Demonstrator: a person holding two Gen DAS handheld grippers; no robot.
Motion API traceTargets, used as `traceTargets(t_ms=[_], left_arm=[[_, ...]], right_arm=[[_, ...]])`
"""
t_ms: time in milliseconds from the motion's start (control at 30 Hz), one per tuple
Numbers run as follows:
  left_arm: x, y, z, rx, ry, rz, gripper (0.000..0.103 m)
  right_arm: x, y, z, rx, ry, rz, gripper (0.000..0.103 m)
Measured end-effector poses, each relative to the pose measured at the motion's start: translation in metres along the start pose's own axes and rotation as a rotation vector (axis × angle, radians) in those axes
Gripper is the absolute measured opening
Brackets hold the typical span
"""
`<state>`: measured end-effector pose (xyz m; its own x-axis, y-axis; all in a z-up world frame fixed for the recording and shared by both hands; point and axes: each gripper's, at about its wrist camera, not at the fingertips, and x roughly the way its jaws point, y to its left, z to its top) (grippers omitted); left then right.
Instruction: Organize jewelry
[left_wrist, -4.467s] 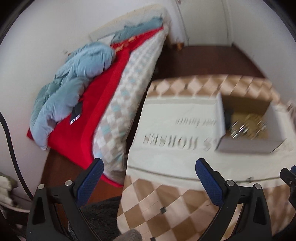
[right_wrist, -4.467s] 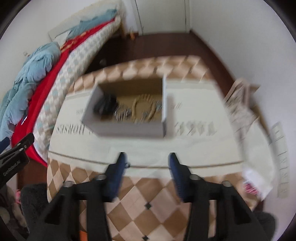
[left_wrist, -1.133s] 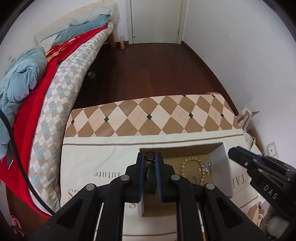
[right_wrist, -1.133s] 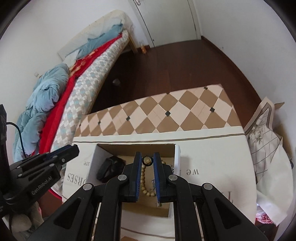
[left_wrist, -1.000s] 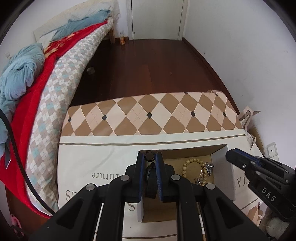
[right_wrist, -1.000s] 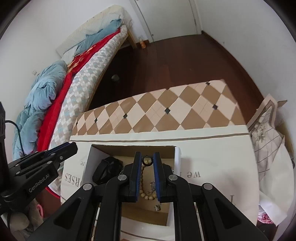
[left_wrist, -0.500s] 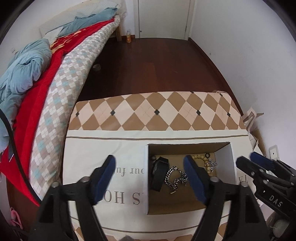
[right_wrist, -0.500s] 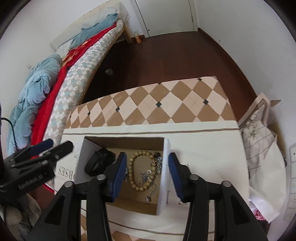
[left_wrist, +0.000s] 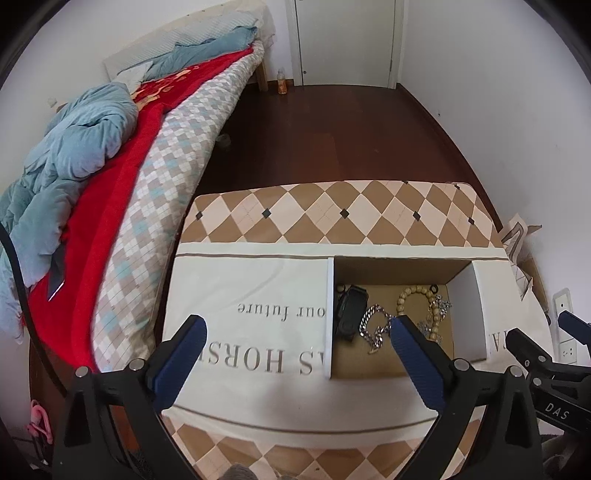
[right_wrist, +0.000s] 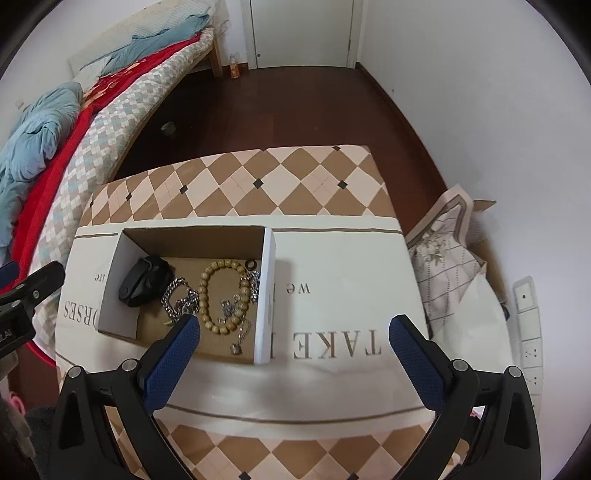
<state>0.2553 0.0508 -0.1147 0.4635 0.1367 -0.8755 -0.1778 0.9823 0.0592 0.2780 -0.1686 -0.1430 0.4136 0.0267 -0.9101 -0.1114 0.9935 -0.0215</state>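
Observation:
An open cardboard box with white walls stands on a printed white cloth over the chequered table; it also shows in the left wrist view. Inside lie a black band, a silver chain, a wooden bead bracelet, a small dark ring and a small pendant chain. In the left wrist view I see the black band, silver chain, bead bracelet and ring. My left gripper is wide open and empty. My right gripper is wide open and empty, above the box's near right corner.
The chequered table has a white cloth with printed letters. A bed with red and blue bedding stands to the left. Dark wood floor lies beyond. A patterned bag and a wall socket are at the right.
A second ago both grippers were shut, each on a small ring, over the box. Both have opened wide and pulled back; one ring now lies in the box by the bead bracelet.

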Motion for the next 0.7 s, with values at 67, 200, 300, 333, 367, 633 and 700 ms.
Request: traceTargets(t_ms=[67,200,300,333,367,633,700], left_arm=[[-0.008,0.003,-0.005,-0.011,-0.008,0.003,0.102],[-0.03,0.008,-0.013,-0.022,-0.041,0.003,0.102],[-0.054,0.01,-0.021,-0.025,-0.077,-0.009,0.102],[-0.063,0.01,-0.024,-0.025,-0.094,-0.008,0.102],[-0.07,0.011,-0.027,-0.026,-0.107,-0.007,0.102],[-0.133,0.014,-0.045,-0.023,-0.195,-0.037,0.102],[-0.152,0.015,-0.05,-0.023,-0.221,-0.05,0.102]], right_arm=[[-0.008,0.0,-0.005,0.003,-0.009,-0.004,0.103],[-0.031,-0.002,-0.016,0.009,-0.031,0.001,0.103],[-0.053,-0.002,-0.024,0.007,-0.058,0.003,0.103],[-0.061,-0.002,-0.027,0.006,-0.07,-0.002,0.103],[-0.07,-0.001,-0.03,0.004,-0.085,-0.004,0.103],[-0.15,-0.002,-0.055,-0.004,-0.206,-0.023,0.103],[-0.173,-0.003,-0.062,-0.003,-0.238,-0.023,0.103]])
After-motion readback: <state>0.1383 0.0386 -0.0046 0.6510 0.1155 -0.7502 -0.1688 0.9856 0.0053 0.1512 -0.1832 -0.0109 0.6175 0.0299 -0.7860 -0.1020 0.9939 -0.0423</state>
